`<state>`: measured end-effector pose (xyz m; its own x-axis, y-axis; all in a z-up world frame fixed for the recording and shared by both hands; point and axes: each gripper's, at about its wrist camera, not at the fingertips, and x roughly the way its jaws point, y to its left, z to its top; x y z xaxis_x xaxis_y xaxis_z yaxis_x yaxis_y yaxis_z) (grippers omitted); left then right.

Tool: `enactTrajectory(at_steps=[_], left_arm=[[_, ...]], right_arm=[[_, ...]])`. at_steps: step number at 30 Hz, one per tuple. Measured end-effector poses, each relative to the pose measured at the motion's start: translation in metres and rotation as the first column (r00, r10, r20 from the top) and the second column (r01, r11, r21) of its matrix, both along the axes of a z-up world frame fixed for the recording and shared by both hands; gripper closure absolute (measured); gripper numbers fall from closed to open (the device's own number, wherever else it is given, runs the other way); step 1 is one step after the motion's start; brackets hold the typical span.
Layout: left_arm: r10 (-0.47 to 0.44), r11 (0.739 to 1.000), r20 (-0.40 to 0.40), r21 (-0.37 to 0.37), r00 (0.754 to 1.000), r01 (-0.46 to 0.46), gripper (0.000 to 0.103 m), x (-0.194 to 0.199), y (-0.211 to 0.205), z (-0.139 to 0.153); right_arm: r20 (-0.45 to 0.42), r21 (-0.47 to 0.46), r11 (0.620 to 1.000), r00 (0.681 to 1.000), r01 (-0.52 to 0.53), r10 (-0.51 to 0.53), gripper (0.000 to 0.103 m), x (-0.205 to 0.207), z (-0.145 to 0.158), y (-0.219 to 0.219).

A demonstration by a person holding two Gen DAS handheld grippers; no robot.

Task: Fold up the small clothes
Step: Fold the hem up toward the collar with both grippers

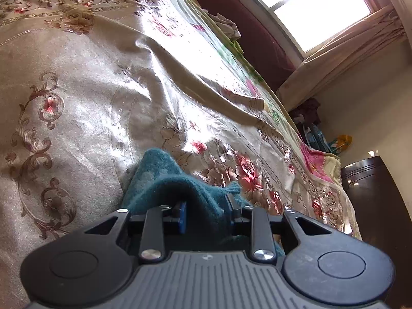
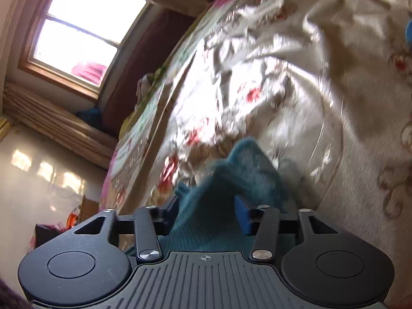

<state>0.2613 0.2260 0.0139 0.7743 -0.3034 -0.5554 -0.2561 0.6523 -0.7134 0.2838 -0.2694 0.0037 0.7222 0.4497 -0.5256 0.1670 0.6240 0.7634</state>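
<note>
A: Are the jaws gripping anything?

B: Both are standing parted. The left gripper (image 1: 206, 213) and right gripper (image 2: 208, 213) each have the teal knit garment (image 1: 164, 180) bunching loosely between their pads.

A: So how far along?

B: It's lying rumpled on the floral bedspread (image 1: 77, 103); no finished fold is showing, I'd judge.

You are looking across a bed (image 1: 77, 118) spread with a cream satin cover (image 2: 322, 103) patterned in red flowers. Beyond its far edge a bright window (image 1: 316, 7) pours daylight onto the cover. Beige curtains (image 1: 342, 56) hang bunched below the window, and a dark cabinet (image 1: 370, 206) stands against the pale wall (image 1: 373, 108) beside the bed.
</note>
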Motion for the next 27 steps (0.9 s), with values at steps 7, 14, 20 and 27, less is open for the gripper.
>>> enactTrajectory(at_steps=[7,14,20,27], left_arm=[[0.021,0.999,0.038,0.031,0.999,-0.022,0.048,0.008,-0.004,0.012],[0.027,0.985,0.031,0.171,0.999,-0.032,0.040,0.000,-0.005,0.024],[-0.036,0.949,-0.050,0.313,0.998,0.050,0.040,-0.018,-0.029,0.000],[-0.114,0.845,-0.075,0.516,0.991,0.136,0.040,-0.025,-0.057,-0.004]], right_arm=[[0.024,-0.109,0.993,0.999,-0.038,0.041,0.044,-0.003,0.010,0.004],[0.022,-0.361,0.927,0.993,-0.103,0.119,0.044,-0.003,0.009,0.027],[-0.028,-0.594,0.788,0.982,-0.165,0.184,0.077,0.003,0.005,0.055],[-0.091,-0.582,0.797,0.986,-0.164,0.137,0.091,0.006,-0.015,0.040]])
